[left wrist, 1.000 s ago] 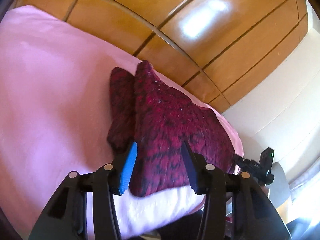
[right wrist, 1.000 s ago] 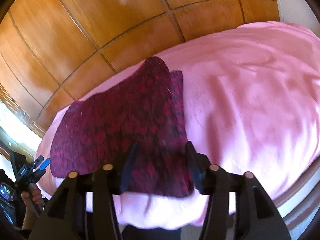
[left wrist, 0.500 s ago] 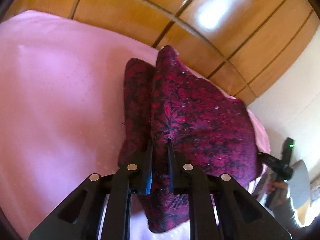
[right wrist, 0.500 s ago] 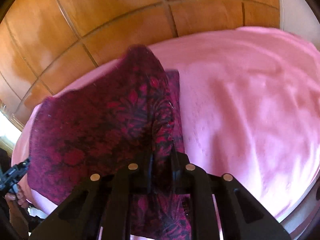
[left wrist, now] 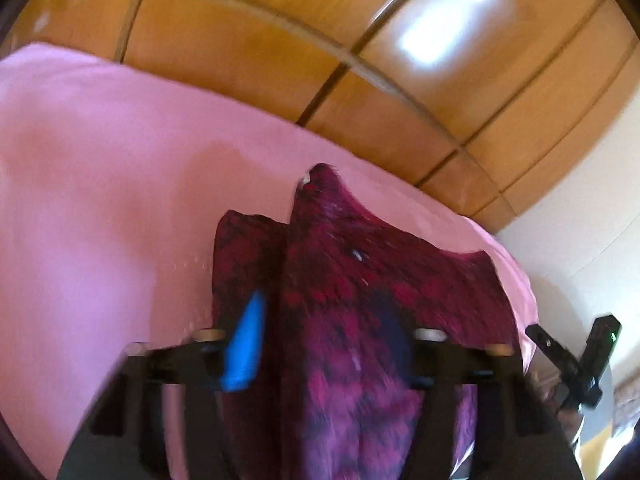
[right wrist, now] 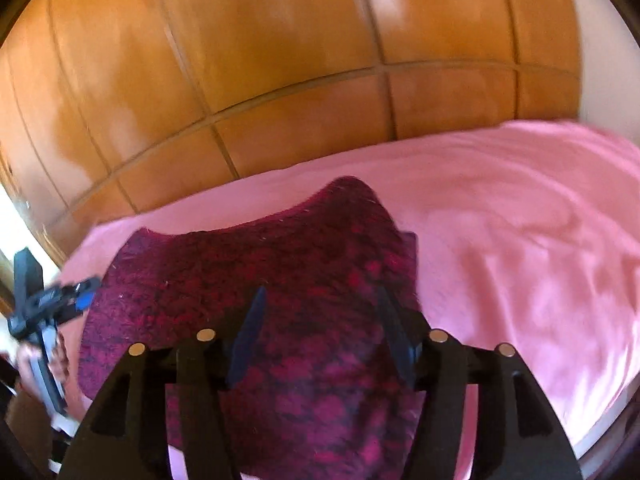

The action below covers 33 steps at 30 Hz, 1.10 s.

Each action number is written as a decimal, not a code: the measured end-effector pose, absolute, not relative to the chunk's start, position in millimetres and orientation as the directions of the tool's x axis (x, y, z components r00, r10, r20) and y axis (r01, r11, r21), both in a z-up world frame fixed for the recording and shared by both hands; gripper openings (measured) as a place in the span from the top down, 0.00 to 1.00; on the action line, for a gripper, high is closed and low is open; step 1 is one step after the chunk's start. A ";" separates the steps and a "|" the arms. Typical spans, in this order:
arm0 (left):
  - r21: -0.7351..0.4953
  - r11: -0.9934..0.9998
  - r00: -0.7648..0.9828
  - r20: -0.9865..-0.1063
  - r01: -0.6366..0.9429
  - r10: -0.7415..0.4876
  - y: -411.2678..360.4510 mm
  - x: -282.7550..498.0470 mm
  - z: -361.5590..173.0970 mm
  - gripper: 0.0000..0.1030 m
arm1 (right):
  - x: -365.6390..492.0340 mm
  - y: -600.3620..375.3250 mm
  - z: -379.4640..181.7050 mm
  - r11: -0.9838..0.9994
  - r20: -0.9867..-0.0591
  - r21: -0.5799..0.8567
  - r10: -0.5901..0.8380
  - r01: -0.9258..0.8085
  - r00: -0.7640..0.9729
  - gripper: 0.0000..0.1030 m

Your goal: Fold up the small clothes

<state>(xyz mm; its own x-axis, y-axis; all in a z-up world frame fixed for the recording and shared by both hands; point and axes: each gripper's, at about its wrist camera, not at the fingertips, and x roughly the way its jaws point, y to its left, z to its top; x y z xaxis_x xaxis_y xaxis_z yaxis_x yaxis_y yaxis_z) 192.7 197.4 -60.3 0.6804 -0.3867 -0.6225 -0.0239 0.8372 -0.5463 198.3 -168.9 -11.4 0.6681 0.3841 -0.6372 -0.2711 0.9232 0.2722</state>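
Both grippers have let go since half a second back, when each was pinched onto the dark red patterned garment (left wrist: pixel 360 288); now the left gripper (left wrist: pixel 328 344) has its jaws spread wide with the cloth bunched up between them, though from my end the blur hides whether the fingers touch it; same story on the right gripper (right wrist: pixel 320 328), jaws wide apart, holding nothing, hovering over the near part of the garment; the garment itself lies on the pink bed (right wrist: pixel 520 240), near the edge closest to me, with a narrower layer sticking out along one side; wooden wardrobe panels (right wrist: pixel 280 80) sit behind the bed.
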 end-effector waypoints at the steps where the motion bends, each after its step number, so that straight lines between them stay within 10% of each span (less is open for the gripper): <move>1: -0.534 0.845 0.679 -0.634 -0.038 -0.370 197.4 198.1 -61.4 0.88 | 206.0 -160.9 -12.6 0.926 -0.650 0.259 0.378 -0.275 0.660 0.44; 17: -0.363 0.920 0.772 -0.623 -0.145 -0.124 188.7 167.0 -33.5 0.76 | 253.8 -132.3 -41.9 0.950 -0.741 0.158 0.295 -0.271 0.603 0.44; 33: -0.342 0.930 0.685 -0.711 -0.135 -0.162 179.5 223.4 -78.1 0.78 | 329.9 -103.7 -68.4 0.951 -0.843 0.110 0.244 -0.290 0.480 0.46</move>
